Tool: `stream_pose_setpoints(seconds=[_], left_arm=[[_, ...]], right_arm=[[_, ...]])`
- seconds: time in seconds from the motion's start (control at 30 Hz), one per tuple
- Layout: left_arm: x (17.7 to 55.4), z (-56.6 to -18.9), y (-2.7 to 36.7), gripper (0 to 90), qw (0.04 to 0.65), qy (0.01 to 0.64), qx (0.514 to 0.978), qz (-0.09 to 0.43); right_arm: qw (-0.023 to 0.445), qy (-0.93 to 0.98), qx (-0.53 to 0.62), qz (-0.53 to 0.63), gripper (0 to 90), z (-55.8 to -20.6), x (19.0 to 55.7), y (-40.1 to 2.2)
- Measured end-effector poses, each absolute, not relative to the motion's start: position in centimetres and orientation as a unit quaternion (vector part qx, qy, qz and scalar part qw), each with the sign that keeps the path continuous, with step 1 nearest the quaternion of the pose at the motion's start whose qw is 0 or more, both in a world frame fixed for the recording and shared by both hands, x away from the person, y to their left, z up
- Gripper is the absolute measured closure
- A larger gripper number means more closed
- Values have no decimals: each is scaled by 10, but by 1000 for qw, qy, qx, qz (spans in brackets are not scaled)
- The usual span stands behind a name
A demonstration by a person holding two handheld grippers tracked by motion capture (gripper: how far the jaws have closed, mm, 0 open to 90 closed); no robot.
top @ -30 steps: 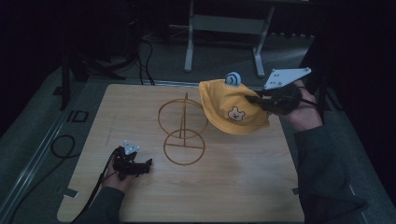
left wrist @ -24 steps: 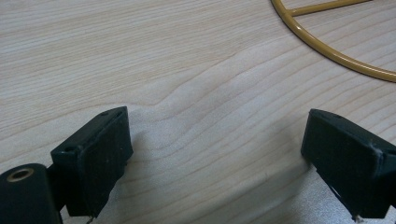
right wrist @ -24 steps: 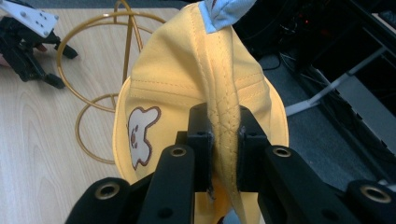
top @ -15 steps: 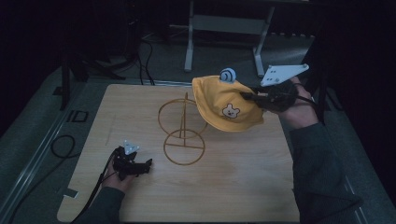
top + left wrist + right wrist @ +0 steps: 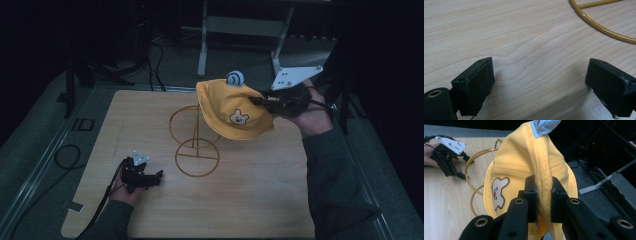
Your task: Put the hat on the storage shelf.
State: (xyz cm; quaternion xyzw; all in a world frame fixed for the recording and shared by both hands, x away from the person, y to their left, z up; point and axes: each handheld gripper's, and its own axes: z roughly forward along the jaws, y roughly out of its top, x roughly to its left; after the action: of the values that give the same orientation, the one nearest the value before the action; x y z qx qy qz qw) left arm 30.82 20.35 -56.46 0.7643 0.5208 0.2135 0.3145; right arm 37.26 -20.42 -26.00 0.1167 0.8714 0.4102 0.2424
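A yellow hat [image 5: 232,112] with a bear patch and a small blue ear hangs in the air over the far right part of the table. My right gripper [image 5: 260,102] is shut on its brim; in the right gripper view the quilted brim [image 5: 543,195] is pinched between the two jaws. The hat hangs right beside the upper ring of a gold wire stand [image 5: 196,142], whose base ring lies on the table. My left gripper [image 5: 150,178] rests open on the wood near the front left, with bare table between its jaws [image 5: 539,80].
The wooden table [image 5: 150,115] has dark floor around it, with cables at the left and a metal frame [image 5: 240,25] behind. The stand's base ring [image 5: 599,22] lies just beyond the left gripper.
The right gripper has carried the hat a little to the left and up, toward the wire stand. The left gripper has stayed where it was.
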Motion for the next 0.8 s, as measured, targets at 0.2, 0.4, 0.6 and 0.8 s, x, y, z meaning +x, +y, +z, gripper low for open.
stream_pose_setpoints(seconds=[0.2,0.4,0.6,0.8], left_arm=[[308,-565,204,88,314,521,764,213],[308,-565,204,87,314,520,765,213],[308,-565,203,87,316,521,764,213],[308,-565,203,87,317,521,763,213]], right_arm=[[240,869,116,416,796,-261,375,-198],[237,865,115,427,796,-259,377,-197],[233,863,106,436,796,-255,374,-192],[226,865,102,437,796,-256,376,-185]])
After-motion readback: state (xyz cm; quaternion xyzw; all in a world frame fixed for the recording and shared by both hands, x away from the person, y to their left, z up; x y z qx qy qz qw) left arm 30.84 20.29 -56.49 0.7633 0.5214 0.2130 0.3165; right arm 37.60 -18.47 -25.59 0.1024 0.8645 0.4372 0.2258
